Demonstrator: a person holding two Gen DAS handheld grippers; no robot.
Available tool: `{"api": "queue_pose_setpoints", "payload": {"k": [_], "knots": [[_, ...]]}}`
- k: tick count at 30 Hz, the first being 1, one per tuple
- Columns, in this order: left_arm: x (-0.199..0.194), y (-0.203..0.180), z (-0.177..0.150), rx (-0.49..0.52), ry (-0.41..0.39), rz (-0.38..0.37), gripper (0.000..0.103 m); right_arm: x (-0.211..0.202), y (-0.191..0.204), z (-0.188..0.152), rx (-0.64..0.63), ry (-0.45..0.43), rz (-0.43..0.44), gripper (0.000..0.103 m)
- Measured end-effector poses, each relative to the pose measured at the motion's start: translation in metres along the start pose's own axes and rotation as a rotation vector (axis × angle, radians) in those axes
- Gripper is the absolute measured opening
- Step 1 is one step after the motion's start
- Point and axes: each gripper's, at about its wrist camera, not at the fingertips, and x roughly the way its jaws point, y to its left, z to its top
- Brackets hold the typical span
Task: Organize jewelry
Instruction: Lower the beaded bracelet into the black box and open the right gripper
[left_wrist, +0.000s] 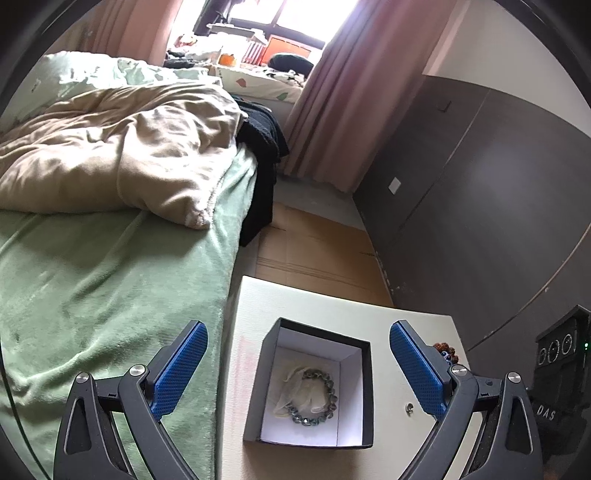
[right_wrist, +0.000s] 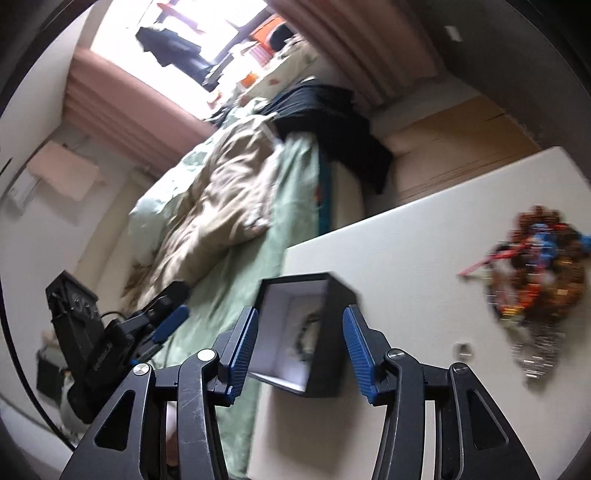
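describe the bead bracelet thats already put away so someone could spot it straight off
Find the white table beside the green bed; on it stands an open dark box with a white lining. The bracelet lies inside on pale wrapping, a single ring of grey-green beads, unlike the loose colourful tangle of jewelry lying on the tabletop.

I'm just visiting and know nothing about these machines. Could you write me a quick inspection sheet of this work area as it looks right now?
Surface: white tabletop beside a bed.
Job's things: open black box holding a beaded bracelet; tangled jewelry pile to its right.
Clutter: one small silver piece lying loose on the tabletop.
Claws: left claw wide open over the box, empty; right claw open, astride the box's near wall, not pressing it.
Cables: nothing seen on the tabletop.
Surroundings: green bedspread, beige quilt, pink curtains, dark wardrobe.
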Motion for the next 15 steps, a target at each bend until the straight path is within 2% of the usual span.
{"api": "queue_pose_setpoints", "payload": {"k": [5, 7, 9, 13, 14, 15], "knots": [[0.003, -0.013, -0.004, 0.031, 0.010, -0.010, 0.099, -0.023, -0.021, -0.001, 0.021, -0.004, -0.090, 0.050], [0.005, -0.020, -0.006, 0.046, 0.014, -0.015, 0.099, -0.028, -0.027, 0.000, 0.029, -0.005, -0.112, 0.054], [0.007, -0.027, -0.008, 0.062, 0.019, -0.020, 0.099, -0.033, -0.032, 0.001, 0.032, -0.010, -0.134, 0.064], [0.011, -0.039, -0.013, 0.097, 0.031, -0.026, 0.099, -0.043, -0.039, 0.002, 0.036, -0.013, -0.162, 0.066], [0.012, -0.042, -0.014, 0.106, 0.036, -0.027, 0.099, -0.045, -0.041, 0.001, 0.037, -0.012, -0.174, 0.071], [0.014, -0.047, -0.016, 0.125, 0.043, -0.031, 0.099, -0.049, -0.044, 0.001, 0.037, -0.013, -0.193, 0.080]]}}
